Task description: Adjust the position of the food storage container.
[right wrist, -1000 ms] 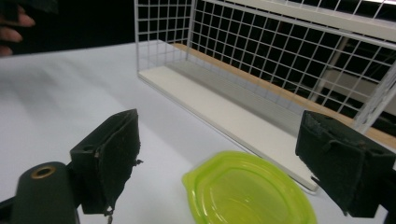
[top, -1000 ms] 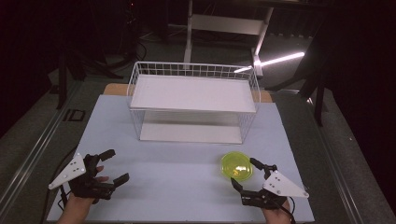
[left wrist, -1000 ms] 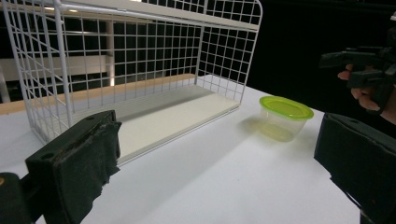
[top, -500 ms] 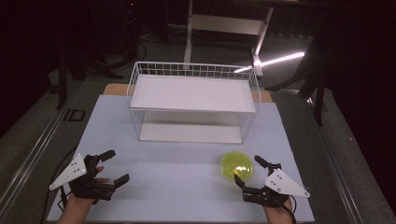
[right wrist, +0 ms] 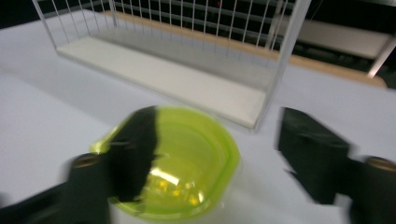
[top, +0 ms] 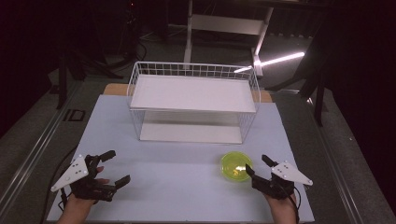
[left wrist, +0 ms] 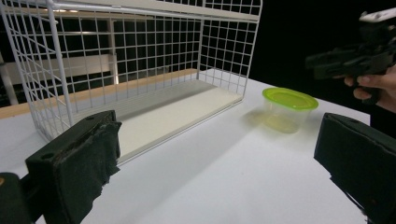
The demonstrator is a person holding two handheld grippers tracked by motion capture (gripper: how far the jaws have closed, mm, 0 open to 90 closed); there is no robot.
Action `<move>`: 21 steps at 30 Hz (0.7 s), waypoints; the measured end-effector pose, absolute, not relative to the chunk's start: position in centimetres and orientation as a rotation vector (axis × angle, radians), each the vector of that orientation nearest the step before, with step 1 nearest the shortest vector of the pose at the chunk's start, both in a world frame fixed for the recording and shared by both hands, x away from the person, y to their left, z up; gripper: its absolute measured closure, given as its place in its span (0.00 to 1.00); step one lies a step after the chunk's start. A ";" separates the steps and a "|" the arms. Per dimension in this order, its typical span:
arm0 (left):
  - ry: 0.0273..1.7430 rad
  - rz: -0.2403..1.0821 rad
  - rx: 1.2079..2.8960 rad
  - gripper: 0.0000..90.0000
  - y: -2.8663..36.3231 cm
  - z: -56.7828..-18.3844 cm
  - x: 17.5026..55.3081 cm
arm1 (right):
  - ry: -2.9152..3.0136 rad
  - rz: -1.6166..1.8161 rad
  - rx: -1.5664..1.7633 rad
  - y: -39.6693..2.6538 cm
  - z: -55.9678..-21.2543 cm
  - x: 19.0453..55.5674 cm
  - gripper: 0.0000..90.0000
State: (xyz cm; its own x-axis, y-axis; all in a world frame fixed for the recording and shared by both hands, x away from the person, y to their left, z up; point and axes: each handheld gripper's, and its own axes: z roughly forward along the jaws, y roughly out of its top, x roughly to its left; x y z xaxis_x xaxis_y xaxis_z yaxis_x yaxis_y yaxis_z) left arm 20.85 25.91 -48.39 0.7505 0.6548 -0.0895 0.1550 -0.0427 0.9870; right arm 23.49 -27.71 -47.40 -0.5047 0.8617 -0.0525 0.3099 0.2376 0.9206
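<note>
While the round green container (top: pixel 236 166) stands upright, the right tool (top: pixel 258 165), jaws just closing, straddles it ungripped; left tool (top: pixel 116 168) gapes empty.

A pale bench (top: pixel 163 186) carries a white wire basket (top: pixel 194 105) at the back and a yellow-green lidded container (top: pixel 236 166) near the front right.

Bright lit table amid dark surroundings — right gripper view motion-blurred.
</note>
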 end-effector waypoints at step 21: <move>0.663 0.449 1.585 0.01 25.8 -48.3 21.0 | 2.026 0.916 1.372 -28.1 -50.3 24.8 1.00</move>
